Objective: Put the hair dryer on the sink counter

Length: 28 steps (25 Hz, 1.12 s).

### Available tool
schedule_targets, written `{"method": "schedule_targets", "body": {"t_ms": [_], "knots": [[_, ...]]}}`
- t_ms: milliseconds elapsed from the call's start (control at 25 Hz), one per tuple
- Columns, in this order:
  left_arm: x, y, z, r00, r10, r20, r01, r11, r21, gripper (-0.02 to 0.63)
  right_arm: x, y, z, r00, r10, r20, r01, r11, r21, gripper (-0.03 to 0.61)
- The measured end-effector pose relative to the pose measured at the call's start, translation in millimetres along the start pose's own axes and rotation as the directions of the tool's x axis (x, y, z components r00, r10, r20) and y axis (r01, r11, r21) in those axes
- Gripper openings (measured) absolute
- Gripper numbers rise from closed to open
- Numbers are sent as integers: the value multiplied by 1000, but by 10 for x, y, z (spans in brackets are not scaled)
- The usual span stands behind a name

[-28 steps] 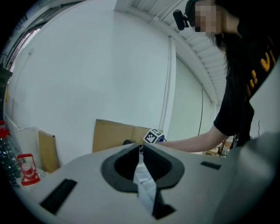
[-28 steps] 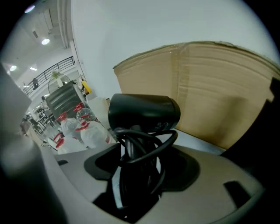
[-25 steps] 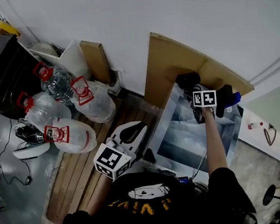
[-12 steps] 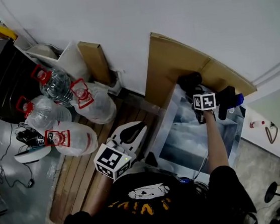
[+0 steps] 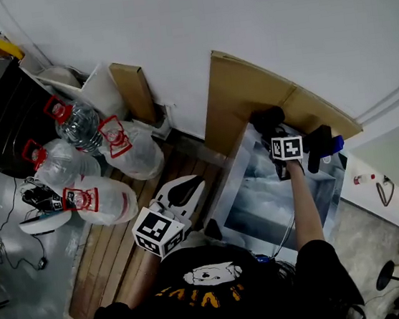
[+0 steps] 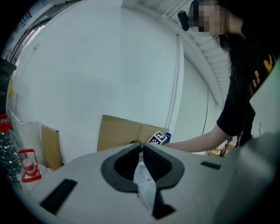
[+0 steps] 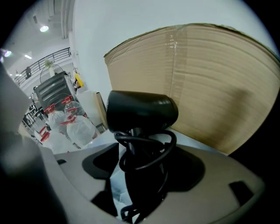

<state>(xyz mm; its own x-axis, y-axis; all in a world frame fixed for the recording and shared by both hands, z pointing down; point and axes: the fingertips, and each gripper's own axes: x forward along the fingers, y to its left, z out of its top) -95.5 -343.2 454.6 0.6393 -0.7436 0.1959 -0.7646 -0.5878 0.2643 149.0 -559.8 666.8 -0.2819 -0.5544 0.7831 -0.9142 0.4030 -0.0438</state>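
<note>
release of black cord-wrapped hair dryer (image 7: 141, 114) onto pale marbled worktop (image 5: 262, 198): right gripper (image 7: 146, 165) jaws just opening wide around its handle; left gripper (image 6: 141, 151) jaws together, unneeded.

White wall (image 5: 239, 13) — plank floor (image 5: 114, 254), cardboard sheet (image 5: 242, 93) leaning.

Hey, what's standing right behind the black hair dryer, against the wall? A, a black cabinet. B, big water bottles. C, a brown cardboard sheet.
C: the brown cardboard sheet rises directly behind the hair dryer, while the water bottles sit well off to its left in the head view.
</note>
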Motion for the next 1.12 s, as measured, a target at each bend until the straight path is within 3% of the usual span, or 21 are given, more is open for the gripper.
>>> {"method": "schedule_targets", "body": {"t_ms": [400, 640, 920, 1120], "knots": [[-3, -93, -47, 1000, 13, -1, -13, 1000, -10, 32, -310, 33, 26, 997, -40, 68, 38, 999, 36, 314], [12, -222, -56, 1000, 1, 2, -1, 1000, -7, 32, -653, 147, 229, 981, -20, 191, 14, 999, 29, 314], [46, -457, -21, 1000, -26, 15, 26, 1000, 10, 32, -1424, 530, 457, 909, 109, 403, -126, 992, 18, 308], [73, -662, -8, 999, -49, 20, 48, 999, 25, 32, -2037, 800, 389, 853, 167, 495, -186, 983, -12, 261]]}}
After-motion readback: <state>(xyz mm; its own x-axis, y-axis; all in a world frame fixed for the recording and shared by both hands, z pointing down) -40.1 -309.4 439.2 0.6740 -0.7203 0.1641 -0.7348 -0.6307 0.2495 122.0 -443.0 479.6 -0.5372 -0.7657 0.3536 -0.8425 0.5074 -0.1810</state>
